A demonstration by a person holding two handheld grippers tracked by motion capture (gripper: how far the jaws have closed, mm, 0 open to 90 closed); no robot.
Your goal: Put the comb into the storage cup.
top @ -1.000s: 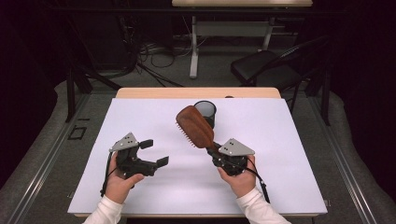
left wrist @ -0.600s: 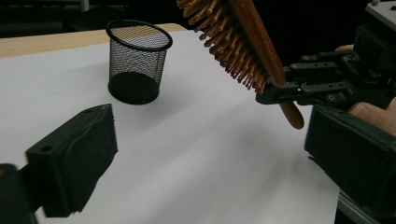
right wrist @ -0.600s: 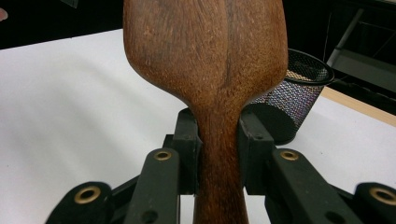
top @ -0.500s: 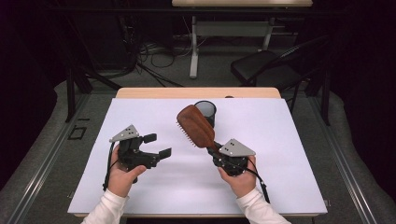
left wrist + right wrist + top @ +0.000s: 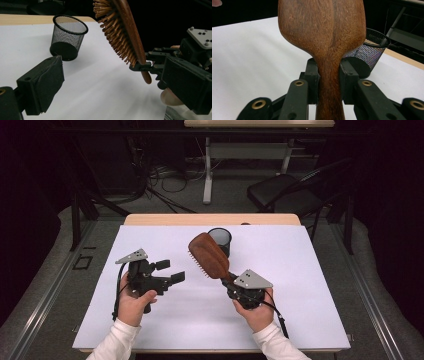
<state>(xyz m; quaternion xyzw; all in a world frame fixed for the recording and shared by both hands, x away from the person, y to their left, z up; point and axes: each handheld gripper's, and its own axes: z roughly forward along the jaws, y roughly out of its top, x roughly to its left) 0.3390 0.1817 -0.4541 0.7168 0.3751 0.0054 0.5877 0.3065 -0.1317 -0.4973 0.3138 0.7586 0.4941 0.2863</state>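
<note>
across the middle of the high view, a white sheet [image 5: 300,320] covers the bench [image 5: 210,219], whose wooden edge shows along the far side. at centre frame, a brown wooden hairbrush [image 5: 210,255] is held off the sheet, tilted up and to the left, bristles facing lower left. right of centre, lower down, the right gripper [image 5: 231,279] has its fingers closed on the brush handle; in the right gripper view the two black pads press either side of the narrow handle [image 5: 329,82]. left of centre, the left gripper [image 5: 169,271] is held in the person's left hand [image 5: 131,304], its fingers spread wide and holding nothing, pointing right toward the brush but apart from it. just behind the brush head, at upper centre, a black mesh cup [image 5: 220,240] stands upright on the sheet; in the left gripper view it sits at upper left [image 5: 67,37], its opening tilted in the picture.
</note>
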